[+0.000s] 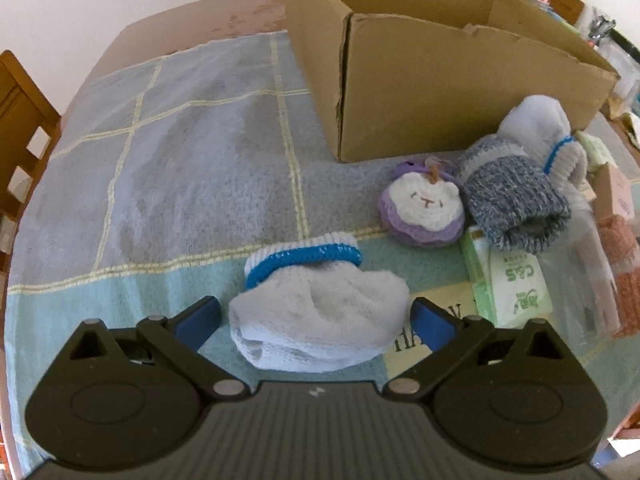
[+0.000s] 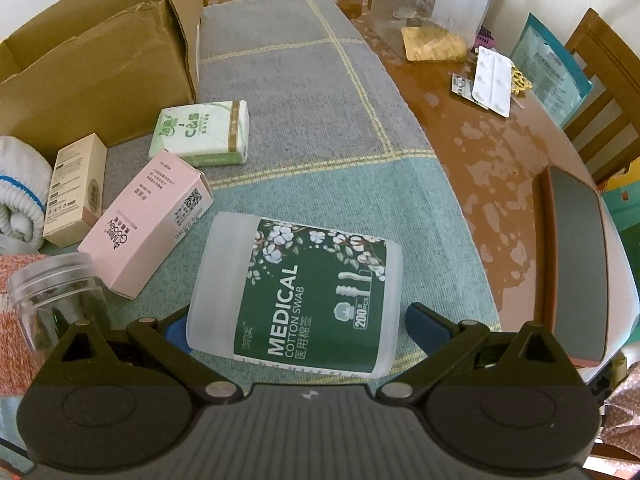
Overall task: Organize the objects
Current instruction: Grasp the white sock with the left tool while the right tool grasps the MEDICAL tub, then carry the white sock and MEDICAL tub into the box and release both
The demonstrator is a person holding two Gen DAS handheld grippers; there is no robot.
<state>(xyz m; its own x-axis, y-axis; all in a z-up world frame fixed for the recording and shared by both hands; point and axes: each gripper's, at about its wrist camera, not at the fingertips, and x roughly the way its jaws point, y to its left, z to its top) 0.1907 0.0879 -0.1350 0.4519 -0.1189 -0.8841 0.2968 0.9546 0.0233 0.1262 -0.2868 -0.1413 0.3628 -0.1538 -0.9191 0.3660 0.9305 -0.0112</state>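
With both tools spread wide, the left gripper (image 1: 316,314) straddling the white sock (image 1: 320,320) and the right gripper (image 2: 296,322) straddling the cotton swab tub (image 2: 296,292), closing could squash the sock loose or squirt the slick round tub forward toward the cardboard box (image 1: 440,92).

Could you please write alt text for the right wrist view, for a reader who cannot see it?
The open right gripper straddles a cotton swab tub lying on its side on a blue-grey mat. A pink box, tissue pack and cardboard box lie to its left.
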